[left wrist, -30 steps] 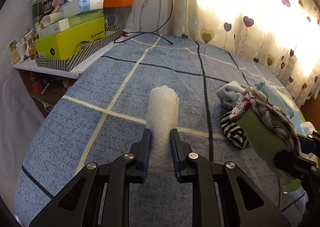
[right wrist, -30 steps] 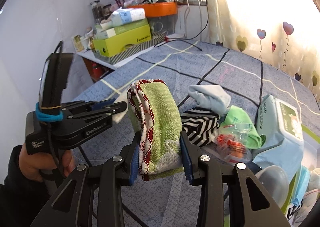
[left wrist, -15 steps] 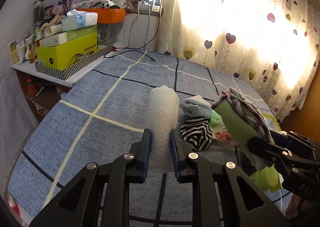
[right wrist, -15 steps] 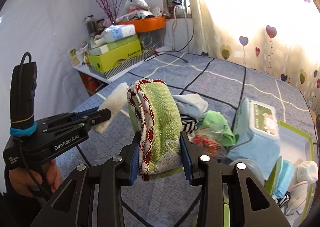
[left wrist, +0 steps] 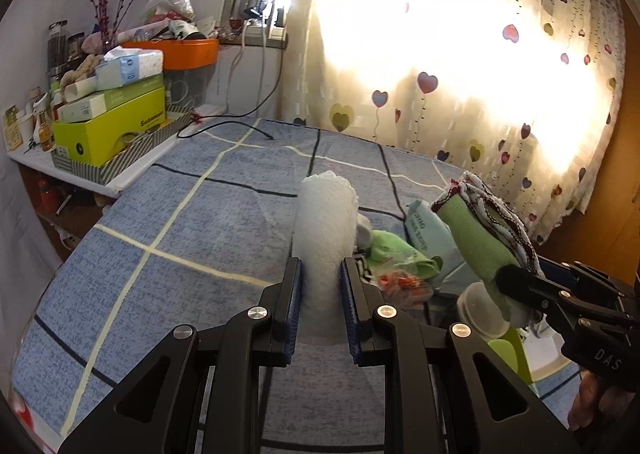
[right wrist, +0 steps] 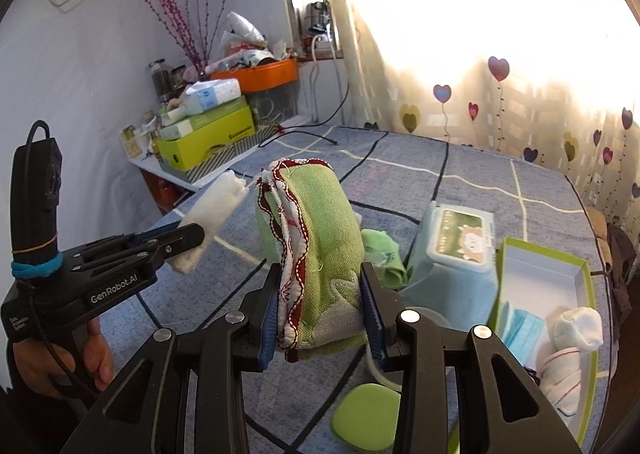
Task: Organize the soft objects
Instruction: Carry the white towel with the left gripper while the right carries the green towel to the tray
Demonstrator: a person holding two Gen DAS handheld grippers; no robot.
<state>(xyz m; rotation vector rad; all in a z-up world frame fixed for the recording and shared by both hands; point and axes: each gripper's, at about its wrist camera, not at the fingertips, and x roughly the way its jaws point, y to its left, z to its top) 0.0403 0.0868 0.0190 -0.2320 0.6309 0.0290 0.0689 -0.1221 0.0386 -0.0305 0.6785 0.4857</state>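
1. Far to the left in both views, a white shelf (left wrist: pixel 132 178) against the wall carries a yellow-green box (left wrist: pixel 108 130) in a striped tray, smaller cartons and a tissue pack stacked on it, and an orange tub (left wrist: pixel 176 52) behind.
2. Beside the shelf spreads the blue bedspread (left wrist: pixel 160 238) with pale and dark grid lines; a black cable (left wrist: pixel 236 122) trails onto its far edge.
3. Over the bed, the left gripper (left wrist: pixel 320 306) is clamped on a rolled white towel (left wrist: pixel 326 226), whose free end sticks forward past the pads; the right wrist view shows a hand (right wrist: pixel 60 362) on its handle.
4. Just right of the towel lie a light green cloth (left wrist: pixel 396 254) and a pale blue wipes pack (right wrist: pixel 456 254), resting on the bedspread.
5. Right of these, the right gripper (right wrist: pixel 320 318) is clamped on a folded green cloth with red-and-white trim (right wrist: pixel 316 238), held clear of the bed.
6. At the far right sits an open green box (right wrist: pixel 576 266) holding blue face masks (right wrist: pixel 520 330) and rolled white socks (right wrist: pixel 572 338); a heart-printed curtain (right wrist: pixel 500 94) hangs behind.
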